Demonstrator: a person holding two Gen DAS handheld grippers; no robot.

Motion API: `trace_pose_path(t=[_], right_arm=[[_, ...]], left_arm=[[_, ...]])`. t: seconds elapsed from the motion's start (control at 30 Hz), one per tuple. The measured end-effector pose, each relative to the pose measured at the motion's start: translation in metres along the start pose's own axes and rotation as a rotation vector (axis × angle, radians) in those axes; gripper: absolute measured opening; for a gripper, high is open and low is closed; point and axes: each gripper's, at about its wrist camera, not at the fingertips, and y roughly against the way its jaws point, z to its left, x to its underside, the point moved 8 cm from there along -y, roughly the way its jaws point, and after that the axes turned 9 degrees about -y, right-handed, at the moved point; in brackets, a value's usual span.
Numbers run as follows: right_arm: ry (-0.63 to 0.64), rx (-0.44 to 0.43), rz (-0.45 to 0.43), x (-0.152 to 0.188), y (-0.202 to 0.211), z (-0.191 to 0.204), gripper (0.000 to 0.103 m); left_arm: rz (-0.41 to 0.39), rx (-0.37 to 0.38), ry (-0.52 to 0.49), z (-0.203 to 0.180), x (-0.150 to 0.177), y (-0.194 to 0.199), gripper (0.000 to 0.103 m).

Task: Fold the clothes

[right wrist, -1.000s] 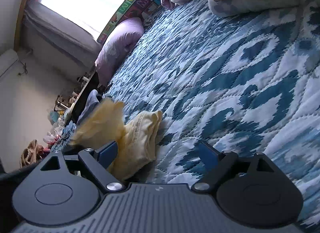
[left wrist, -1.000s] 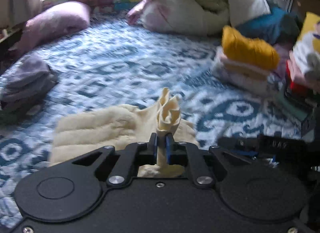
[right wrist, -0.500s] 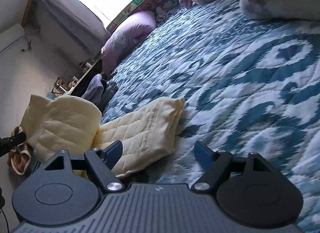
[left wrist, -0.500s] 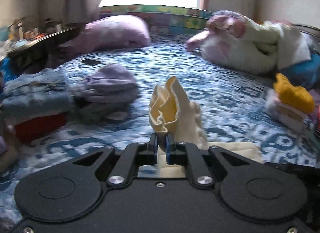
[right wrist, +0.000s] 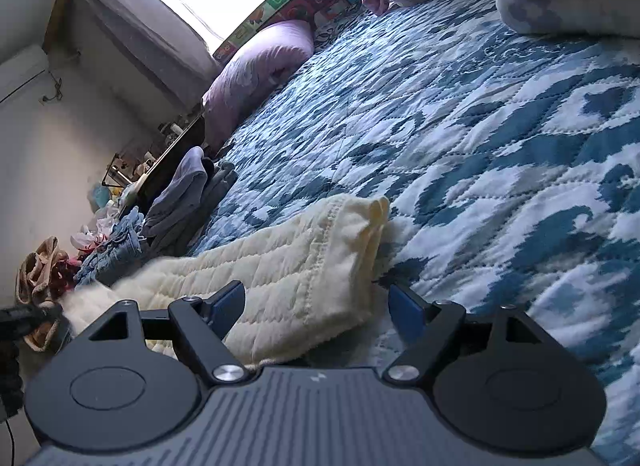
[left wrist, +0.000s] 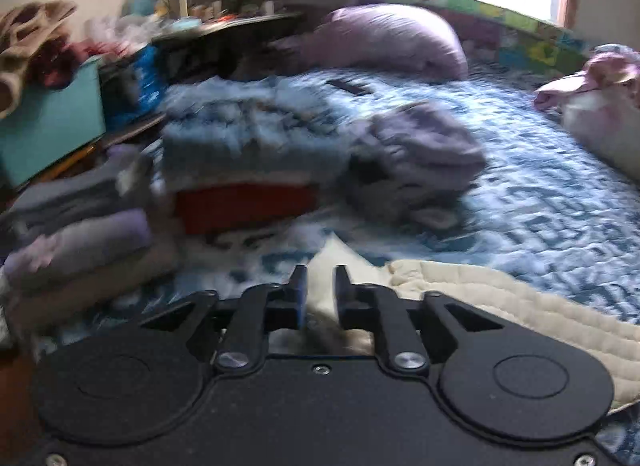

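Observation:
A cream quilted garment (right wrist: 304, 262) lies stretched along the blue patterned bedspread (right wrist: 500, 137). In the left wrist view it (left wrist: 500, 298) runs off to the right. My left gripper (left wrist: 319, 278) has its jaws a small way apart, with a corner of the cream garment (left wrist: 334, 256) showing between them; the view is blurred. My right gripper (right wrist: 320, 302) is open, its fingers on either side of the garment's folded end, low over it.
Stacks of folded clothes (left wrist: 248, 153) and a lilac-grey pile (left wrist: 416, 153) sit at the left of the bed. A purple pillow (left wrist: 392, 37) lies by the window. A cluttered side table (left wrist: 208, 21) and teal box (left wrist: 48, 121) stand beyond the bed edge.
My left gripper swung left with the cream garment, drew it out flat on the bed and its jaws parted slightly. The right gripper stayed open as the garment spread between its fingers.

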Motion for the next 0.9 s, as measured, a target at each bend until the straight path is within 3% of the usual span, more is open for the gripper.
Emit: trace_pose_path(t=[0.07, 0.17, 0.37, 0.43, 0.6, 0.67, 0.73, 0.8, 0.87, 0.9], right_arm=[[-0.003, 0.001, -0.003, -0.001, -0.003, 0.001, 0.079], [-0.007, 0.002, -0.007, -0.003, -0.007, 0.001, 0.079], [-0.012, 0.015, -0.021, -0.006, -0.017, 0.004, 0.079], [-0.014, 0.022, -0.026, -0.007, -0.02, 0.004, 0.075], [-0.049, 0.008, -0.027, -0.005, -0.027, 0.007, 0.07], [-0.049, -0.008, -0.016, -0.001, -0.032, 0.01, 0.057], [-0.041, -0.013, -0.006, 0.005, -0.037, 0.012, 0.031], [-0.047, -0.033, -0.019, 0.003, -0.033, 0.014, 0.028], [-0.053, -0.061, -0.036, -0.001, -0.027, 0.017, 0.025], [-0.055, -0.08, -0.044, -0.004, -0.023, 0.02, 0.024]], left_arm=[[-0.021, -0.013, -0.006, -0.004, 0.009, 0.006, 0.053], [-0.024, 0.032, 0.002, -0.016, 0.022, 0.012, 0.053], [0.037, 0.192, 0.031, -0.06, 0.056, 0.009, 0.054], [0.059, 0.196, 0.043, -0.069, 0.067, 0.007, 0.054], [0.13, 0.273, 0.192, -0.079, 0.093, -0.004, 0.059], [0.149, 0.299, 0.244, -0.082, 0.097, -0.008, 0.059], [0.152, 0.307, 0.28, -0.084, 0.097, -0.01, 0.06], [0.163, 0.326, 0.309, -0.089, 0.096, -0.012, 0.061], [0.182, 0.337, 0.337, -0.092, 0.099, -0.019, 0.056], [0.192, 0.343, 0.351, -0.094, 0.1, -0.023, 0.032]])
